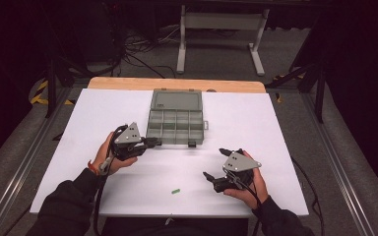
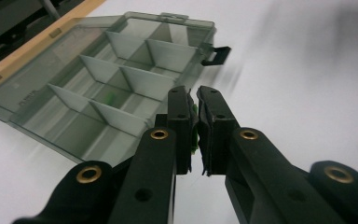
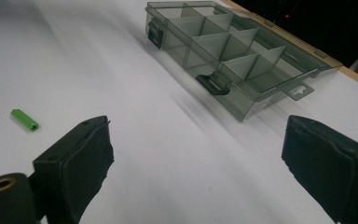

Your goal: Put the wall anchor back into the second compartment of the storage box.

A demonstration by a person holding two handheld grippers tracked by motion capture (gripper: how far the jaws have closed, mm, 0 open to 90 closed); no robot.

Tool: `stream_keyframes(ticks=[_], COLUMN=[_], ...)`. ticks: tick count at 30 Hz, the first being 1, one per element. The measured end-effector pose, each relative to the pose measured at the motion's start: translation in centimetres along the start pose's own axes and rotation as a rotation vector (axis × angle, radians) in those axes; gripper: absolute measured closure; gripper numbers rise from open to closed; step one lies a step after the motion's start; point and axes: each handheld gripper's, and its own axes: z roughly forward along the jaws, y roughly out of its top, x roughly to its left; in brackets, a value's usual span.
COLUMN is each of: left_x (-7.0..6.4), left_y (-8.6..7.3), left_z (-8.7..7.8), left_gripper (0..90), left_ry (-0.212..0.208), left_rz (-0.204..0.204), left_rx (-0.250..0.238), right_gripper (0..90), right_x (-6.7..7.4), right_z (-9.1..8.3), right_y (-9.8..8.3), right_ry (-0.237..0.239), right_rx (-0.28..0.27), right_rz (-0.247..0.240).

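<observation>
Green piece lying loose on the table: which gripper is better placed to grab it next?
Right. The right gripper is open beside the green piece; the left gripper is shut on another, at the organizer box.

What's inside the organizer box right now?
The box lies open. One small green piece sits in a middle compartment; the other visible compartments look empty. The left gripper, shut on another green piece, covers the near corner, so that part can't be checked.

Open organizer box [image 1: 176, 118], green peg [image 1: 176, 191], 2 grippers
</observation>
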Motion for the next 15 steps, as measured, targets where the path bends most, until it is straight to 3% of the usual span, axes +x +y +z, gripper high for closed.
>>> stream_keyframes(ticks=[5, 15], left_x=[1.4, 3.6], left_y=[0.9, 2.6], left_z=[0.4, 2.7], left_gripper=[84.3, 84.3], left_ry=[0.014, 0.036], left_rz=[-0.025, -0.044], left_rx=[-0.017, 0.02], right_gripper=[8.7, 8.7], right_x=[0.0, -0.1], right_z=[0.0, 0.0], right_y=[0.0, -0.1], right_ry=[-0.001, 0.001], right_rx=[-0.001, 0.004], right_rz=[0.0, -0.002])
